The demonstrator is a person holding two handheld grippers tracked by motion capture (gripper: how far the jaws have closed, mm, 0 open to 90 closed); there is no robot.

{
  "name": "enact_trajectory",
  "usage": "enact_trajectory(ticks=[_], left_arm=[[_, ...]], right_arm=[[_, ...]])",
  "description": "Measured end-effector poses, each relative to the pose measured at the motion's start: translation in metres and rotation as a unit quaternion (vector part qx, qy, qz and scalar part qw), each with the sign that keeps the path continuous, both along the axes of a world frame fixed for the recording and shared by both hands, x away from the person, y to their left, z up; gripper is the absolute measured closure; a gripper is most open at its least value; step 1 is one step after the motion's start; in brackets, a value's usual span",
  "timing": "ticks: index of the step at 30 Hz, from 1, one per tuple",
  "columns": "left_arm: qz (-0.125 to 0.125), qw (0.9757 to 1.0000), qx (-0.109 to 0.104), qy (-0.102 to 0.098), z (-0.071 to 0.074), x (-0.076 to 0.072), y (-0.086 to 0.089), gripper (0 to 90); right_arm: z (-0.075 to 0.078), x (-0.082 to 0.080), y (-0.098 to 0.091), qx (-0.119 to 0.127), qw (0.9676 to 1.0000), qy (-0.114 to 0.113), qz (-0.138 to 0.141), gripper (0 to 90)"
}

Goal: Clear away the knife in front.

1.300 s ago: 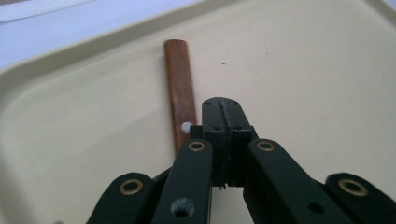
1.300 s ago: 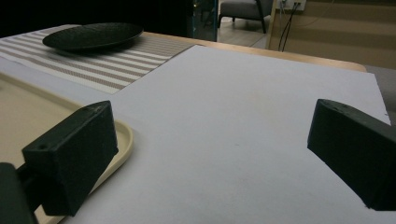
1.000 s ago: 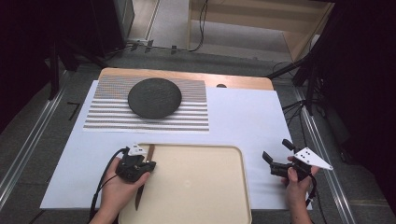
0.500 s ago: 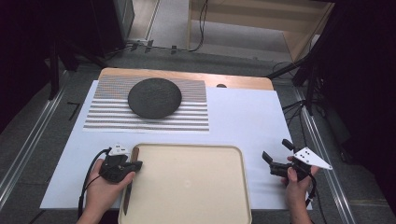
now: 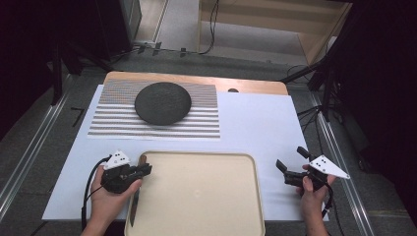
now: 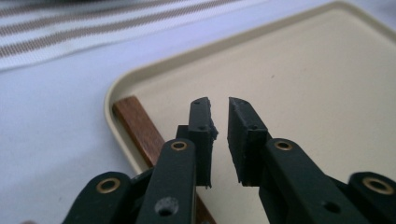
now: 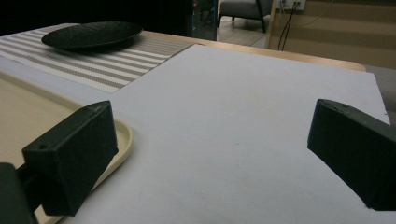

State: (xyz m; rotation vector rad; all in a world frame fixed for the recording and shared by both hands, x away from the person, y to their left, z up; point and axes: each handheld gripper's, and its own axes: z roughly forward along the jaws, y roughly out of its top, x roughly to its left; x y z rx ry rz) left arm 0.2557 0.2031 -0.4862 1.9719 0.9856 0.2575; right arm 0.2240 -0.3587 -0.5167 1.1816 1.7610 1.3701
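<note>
A black plate (image 5: 163,102) is sitting on a striped placemat (image 5: 201,125) at the far side of the tabletop (image 5: 255,125), which is lying under a white sheet. A bare wooden strip of the tabletop is showing along the far edge. Beyond it, cables (image 5: 212,24) are trailing across the grey floor (image 5: 39,142) beside a wooden cabinet (image 5: 314,29).
</note>
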Motion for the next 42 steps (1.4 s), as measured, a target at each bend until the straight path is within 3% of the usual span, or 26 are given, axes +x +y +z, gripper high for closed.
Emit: enact_trajectory(ticks=[3,9,11,15,19,28,35,42], left_arm=[[0.000,0.9996,-0.016,-0.025,0.003,0.000,0.005,71.1],[0.028,0.9978,-0.035,-0.049,0.008,0.005,0.016,51.3],[0.029,0.9973,-0.042,-0.053,0.009,0.008,0.020,44.5],[0.032,0.9952,-0.076,-0.053,0.013,0.012,0.028,34.7],[0.037,0.9952,-0.064,-0.064,0.016,0.015,0.032,18.6],[0.054,0.9928,-0.051,-0.094,0.017,0.020,0.041,10.3],[0.064,0.9920,-0.049,-0.097,0.016,0.025,0.055,0.7],[0.074,0.9900,-0.049,-0.110,0.015,0.026,0.072,0.0]], right_arm=[[0.000,0.000,0.000,-0.001,1.0000,0.000,0.000,0.2],[0.000,0.000,0.000,-0.001,1.0000,0.000,-0.001,0.2],[0.000,0.000,0.000,-0.001,1.0000,0.001,-0.001,0.1],[0.000,0.000,0.001,-0.002,1.0000,0.001,0.000,0.1],[0.000,0.000,0.000,-0.002,1.0000,0.001,-0.001,0.2],[0.000,0.000,0.001,-0.003,1.0000,0.002,-0.001,0.2],[0.000,0.000,0.001,-0.005,1.0000,0.002,-0.002,0.1],[0.000,0.000,0.002,-0.006,1.0000,0.002,-0.001,0.2]])
